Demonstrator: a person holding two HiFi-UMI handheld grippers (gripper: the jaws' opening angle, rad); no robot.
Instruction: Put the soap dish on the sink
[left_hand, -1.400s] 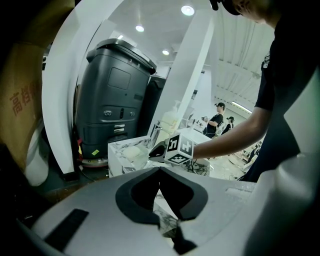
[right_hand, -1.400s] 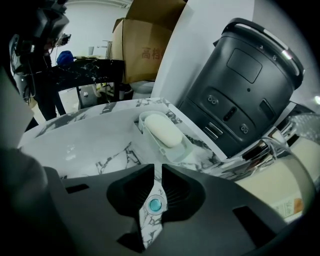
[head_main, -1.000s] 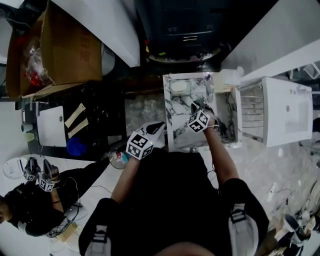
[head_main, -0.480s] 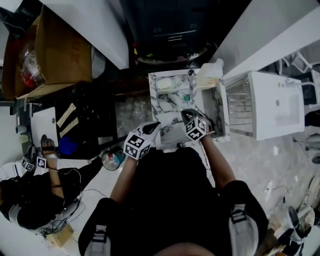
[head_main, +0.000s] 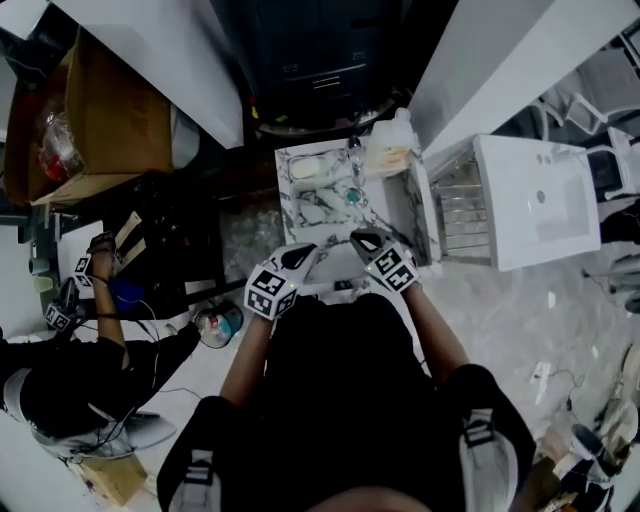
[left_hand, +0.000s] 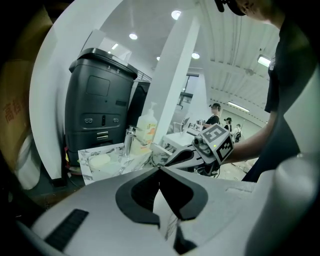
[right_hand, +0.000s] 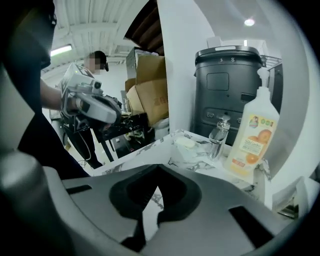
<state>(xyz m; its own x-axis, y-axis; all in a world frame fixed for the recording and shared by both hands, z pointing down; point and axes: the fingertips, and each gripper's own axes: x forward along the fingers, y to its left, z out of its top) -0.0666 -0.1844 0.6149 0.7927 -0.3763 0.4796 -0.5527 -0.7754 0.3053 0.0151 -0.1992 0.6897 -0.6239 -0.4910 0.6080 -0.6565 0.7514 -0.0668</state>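
Soap dish sits on the marble sink, far-left corner of the top, pale soap bar in it. It looks flat and upright in the right gripper view. Faucet is just right of it, and the orange-label soap bottle stands further right, at the back corner.

Left gripper and right gripper are both at the sink's near edge, well apart from the dish. Both sets of jaws are closed tip to tip with nothing between them.

Judgement: the placing looks done, since the dish is already on the sink and nothing is held. What is left is clearing out. Draw both grippers straight back toward the body, keep them low and slow, and don't sweep sideways at the faucet or bottle. Leave the dish alone.
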